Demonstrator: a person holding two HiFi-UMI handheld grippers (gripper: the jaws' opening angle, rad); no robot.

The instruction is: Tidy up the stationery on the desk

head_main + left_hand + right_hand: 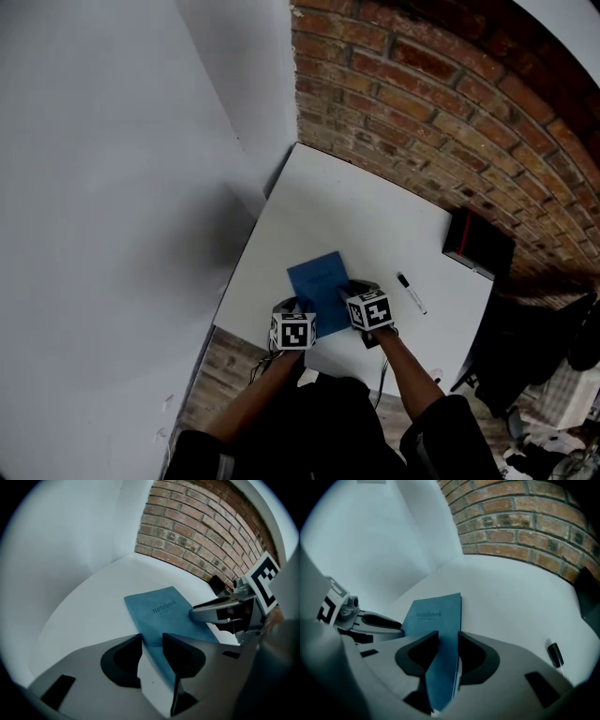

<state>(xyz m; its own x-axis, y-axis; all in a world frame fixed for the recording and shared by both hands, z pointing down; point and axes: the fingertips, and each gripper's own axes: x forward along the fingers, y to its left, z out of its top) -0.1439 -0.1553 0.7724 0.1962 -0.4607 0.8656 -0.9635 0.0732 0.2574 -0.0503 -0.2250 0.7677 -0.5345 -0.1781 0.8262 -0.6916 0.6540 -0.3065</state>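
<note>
A blue notebook (317, 279) lies near the front edge of the white desk (356, 206), and both grippers hold its near end. In the left gripper view its left near corner fills the gap between the pads of my left gripper (152, 641), which is shut on it. The right gripper view shows the notebook (433, 613) tilted up on edge between the jaws of my right gripper (447, 641), with the pads against its covers. In the head view the left gripper (300, 307) and the right gripper (349, 292) sit side by side at the notebook's near edge.
A black-and-white pen (411, 293) lies on the desk to the right of the notebook. A black box with a red edge (478, 244) stands at the desk's far right corner against the brick wall. A white wall borders the desk on the left.
</note>
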